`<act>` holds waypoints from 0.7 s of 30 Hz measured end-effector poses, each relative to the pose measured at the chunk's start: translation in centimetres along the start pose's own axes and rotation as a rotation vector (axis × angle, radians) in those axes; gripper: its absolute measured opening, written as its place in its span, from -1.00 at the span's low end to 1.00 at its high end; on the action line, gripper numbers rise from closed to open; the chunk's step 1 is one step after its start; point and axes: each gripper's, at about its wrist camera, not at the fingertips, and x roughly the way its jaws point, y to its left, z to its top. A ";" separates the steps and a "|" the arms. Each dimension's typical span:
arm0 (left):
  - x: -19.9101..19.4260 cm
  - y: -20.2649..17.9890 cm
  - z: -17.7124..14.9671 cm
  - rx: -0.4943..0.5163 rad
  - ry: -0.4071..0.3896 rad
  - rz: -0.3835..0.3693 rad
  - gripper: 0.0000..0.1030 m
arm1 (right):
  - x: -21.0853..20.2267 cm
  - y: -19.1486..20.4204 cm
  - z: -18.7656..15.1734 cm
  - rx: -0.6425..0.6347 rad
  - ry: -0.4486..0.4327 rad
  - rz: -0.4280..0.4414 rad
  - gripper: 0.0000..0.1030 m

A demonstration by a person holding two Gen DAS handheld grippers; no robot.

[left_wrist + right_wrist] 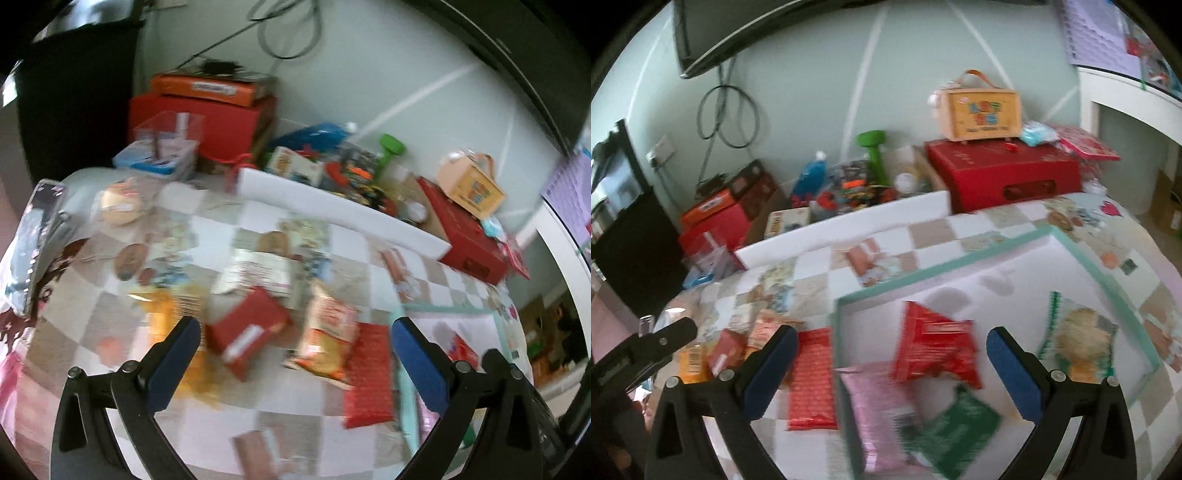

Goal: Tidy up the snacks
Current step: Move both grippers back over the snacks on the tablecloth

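Note:
Loose snack packets lie on a checkered cloth. Under my open left gripper [295,332] are a red box-like pack [247,332], an orange chip bag [327,332], a flat red packet [369,373], a yellow packet [166,321] and a silver pack [255,273]. My right gripper [892,341] hangs open over a shallow teal-rimmed white tray [997,251]. In the tray lie a red bag [934,347], a pink packet [879,410], a green packet [960,428] and a clear green-edged bag [1078,339]. The flat red packet [811,380] lies just left of the tray. Nothing sits between either pair of fingers.
Behind the cloth runs a white foam board [332,210]. Past it against the wall are red boxes [1004,173], an orange carry case [982,110], a green dumbbell [873,151] and toy clutter. A clear container [166,140] stands back left. The left gripper's arm [646,350] shows at the right view's left edge.

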 end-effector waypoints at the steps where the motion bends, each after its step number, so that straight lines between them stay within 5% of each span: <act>1: 0.1 0.7 0.1 -0.008 0.001 0.012 0.99 | 0.1 0.9 0.0 -0.020 0.000 0.017 1.00; 10: 0.3 7.1 0.6 -0.138 0.023 0.097 0.99 | 1.3 7.1 -1.3 -0.161 0.034 0.113 1.00; 21: 2.0 8.5 -0.1 -0.149 0.095 0.133 0.98 | 4.7 11.6 -2.8 -0.245 0.099 0.146 0.96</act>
